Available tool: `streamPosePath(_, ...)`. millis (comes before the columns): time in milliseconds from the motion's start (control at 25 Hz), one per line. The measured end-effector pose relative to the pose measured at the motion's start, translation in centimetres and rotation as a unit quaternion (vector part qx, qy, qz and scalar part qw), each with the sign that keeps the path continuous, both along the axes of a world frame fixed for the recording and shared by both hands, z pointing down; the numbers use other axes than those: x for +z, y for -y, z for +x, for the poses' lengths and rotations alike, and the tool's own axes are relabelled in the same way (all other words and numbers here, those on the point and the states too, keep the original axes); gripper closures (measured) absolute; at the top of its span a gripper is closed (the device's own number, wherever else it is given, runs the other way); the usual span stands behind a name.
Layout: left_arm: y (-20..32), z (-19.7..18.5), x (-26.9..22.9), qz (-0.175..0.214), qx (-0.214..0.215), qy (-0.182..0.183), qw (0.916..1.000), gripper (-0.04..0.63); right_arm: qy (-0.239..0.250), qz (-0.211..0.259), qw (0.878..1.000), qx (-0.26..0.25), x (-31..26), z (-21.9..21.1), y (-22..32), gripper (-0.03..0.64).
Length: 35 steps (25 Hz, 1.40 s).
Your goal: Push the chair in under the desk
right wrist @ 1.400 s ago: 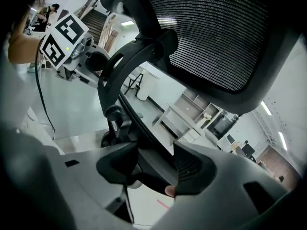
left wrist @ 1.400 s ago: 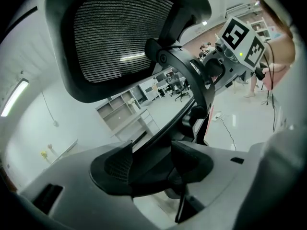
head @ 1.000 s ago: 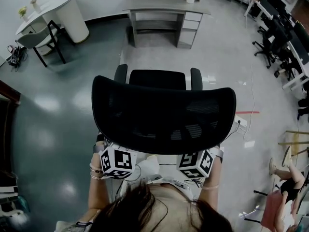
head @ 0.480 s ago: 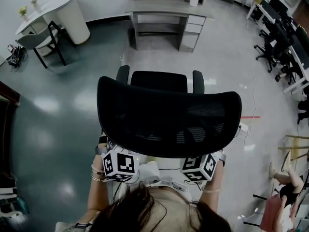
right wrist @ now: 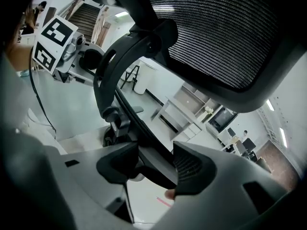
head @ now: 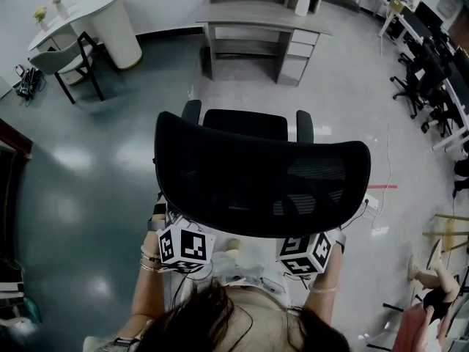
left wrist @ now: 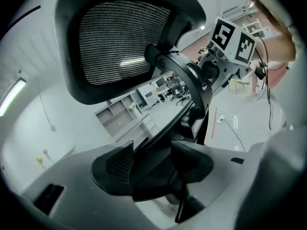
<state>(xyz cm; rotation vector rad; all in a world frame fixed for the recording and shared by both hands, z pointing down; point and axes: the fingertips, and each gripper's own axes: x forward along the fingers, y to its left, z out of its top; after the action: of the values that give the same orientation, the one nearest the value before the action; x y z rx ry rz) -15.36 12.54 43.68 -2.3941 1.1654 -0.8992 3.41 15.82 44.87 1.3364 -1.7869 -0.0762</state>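
A black mesh office chair (head: 260, 185) stands on the floor with its seat (head: 245, 123) facing the grey desk (head: 264, 15) at the far end; open floor lies between them. Both marker cubes, left (head: 183, 248) and right (head: 304, 254), sit just behind the chair back, which hides the jaws in the head view. In the left gripper view my left gripper (left wrist: 152, 163) is shut on a black strut of the chair's back frame (left wrist: 177, 80). In the right gripper view my right gripper (right wrist: 153, 169) is shut on the opposite strut (right wrist: 120, 75).
The desk has drawers (head: 293, 50) on its right side and a white vase (head: 303, 3) on top. A round white table (head: 99, 17) and a dark chair (head: 62, 59) stand at far left. Office chairs (head: 421, 79) line the right. A power strip (head: 368, 201) lies on the floor.
The chair and both grippers have moved forward toward the desk, drifting slightly right. The grip on the back frame is unchanged.
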Motion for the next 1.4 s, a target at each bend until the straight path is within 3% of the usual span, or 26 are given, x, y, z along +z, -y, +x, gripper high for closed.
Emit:
streamPosePath(440, 2.1, 0.6, 0.1, -0.003, 0.000, 0.003, 1.0000, 0.359, 0.000, -0.008, 1.000, 0.000, 0.2, 0.4, 1.8, 0.383)
streamPosePath(720, 4.1, 1.0, 0.2, -0.012, 0.005, 0.017, 0.9998, 0.359, -0.003, 0.032, 0.999, 0.001, 0.3, 0.9, 3.4, 0.382)
streamPosePath(1400, 8.7, 4.1, 0.6, -0.037, -0.002, 0.054, 0.9979, 0.360, 0.001, 0.056, 0.998, -0.012, 0.1, 3.8, 8.0, 0.382)
